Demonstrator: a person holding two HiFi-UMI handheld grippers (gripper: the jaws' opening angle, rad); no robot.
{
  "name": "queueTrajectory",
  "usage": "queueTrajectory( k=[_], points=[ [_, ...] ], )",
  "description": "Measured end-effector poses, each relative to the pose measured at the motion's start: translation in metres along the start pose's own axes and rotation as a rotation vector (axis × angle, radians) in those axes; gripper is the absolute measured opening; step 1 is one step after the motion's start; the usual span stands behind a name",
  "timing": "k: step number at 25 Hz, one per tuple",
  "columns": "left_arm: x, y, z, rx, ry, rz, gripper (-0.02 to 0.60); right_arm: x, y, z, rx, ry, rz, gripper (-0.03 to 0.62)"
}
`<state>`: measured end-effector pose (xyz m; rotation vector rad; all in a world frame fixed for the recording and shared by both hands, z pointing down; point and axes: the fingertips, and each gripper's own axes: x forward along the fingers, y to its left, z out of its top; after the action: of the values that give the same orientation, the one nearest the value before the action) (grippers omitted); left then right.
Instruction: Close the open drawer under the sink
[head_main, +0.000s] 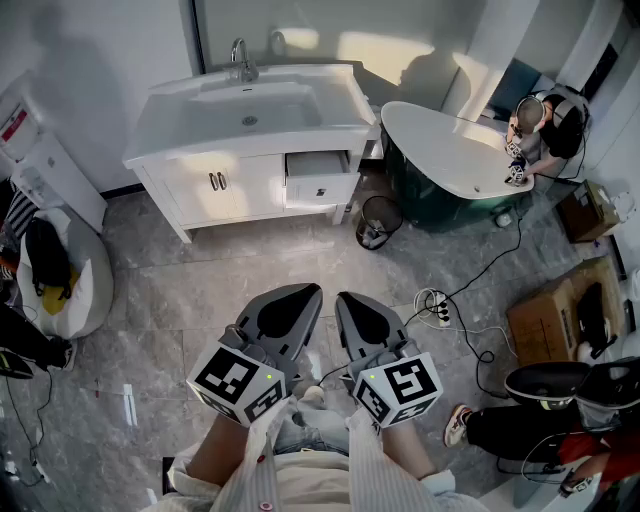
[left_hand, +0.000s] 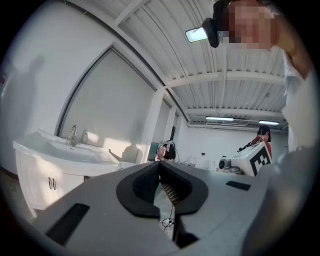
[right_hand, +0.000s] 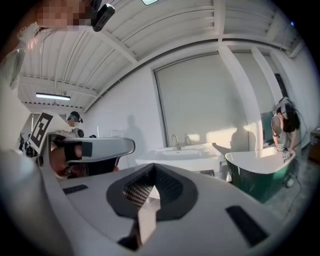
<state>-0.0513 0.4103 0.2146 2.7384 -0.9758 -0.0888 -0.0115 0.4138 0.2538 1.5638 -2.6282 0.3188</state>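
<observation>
Left gripper (head_main: 303, 296) at 7 o'clock, jaws pressed together, empty. Drawer (head_main: 320, 186) at 12 o'clock, pulled out under the sink (head_main: 250, 105), well apart from both grippers. Right gripper (head_main: 348, 300) at 5 o'clock, likewise pressed together, empty. Tub (head_main: 450, 150) at 2 o'clock.

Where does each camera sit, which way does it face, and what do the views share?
Head view: on the person's head, facing steeply down at the sink and open drawer; both sleeves, left claw and right claw show.
Left gripper view: on the left claw, tilted up toward ceiling and sink; its shut jaws and the right claw show.
Right gripper view: on the right claw, facing sink and bathtub; its shut jaws and the left claw show.
Shared: all three show the sink.
</observation>
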Motion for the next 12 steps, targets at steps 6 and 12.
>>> queueTrajectory(
  k=[6, 12],
  points=[
    [0.004, -0.005, -0.003, 0.004, 0.005, 0.002, 0.015, -0.002, -0.004, -0.004, 0.009, 0.005, 0.012, 0.009],
    [0.004, -0.016, -0.007, 0.007, -0.007, 0.023, 0.015, -0.014, -0.008, -0.013, 0.011, 0.017, 0.029, 0.009]
  ],
)
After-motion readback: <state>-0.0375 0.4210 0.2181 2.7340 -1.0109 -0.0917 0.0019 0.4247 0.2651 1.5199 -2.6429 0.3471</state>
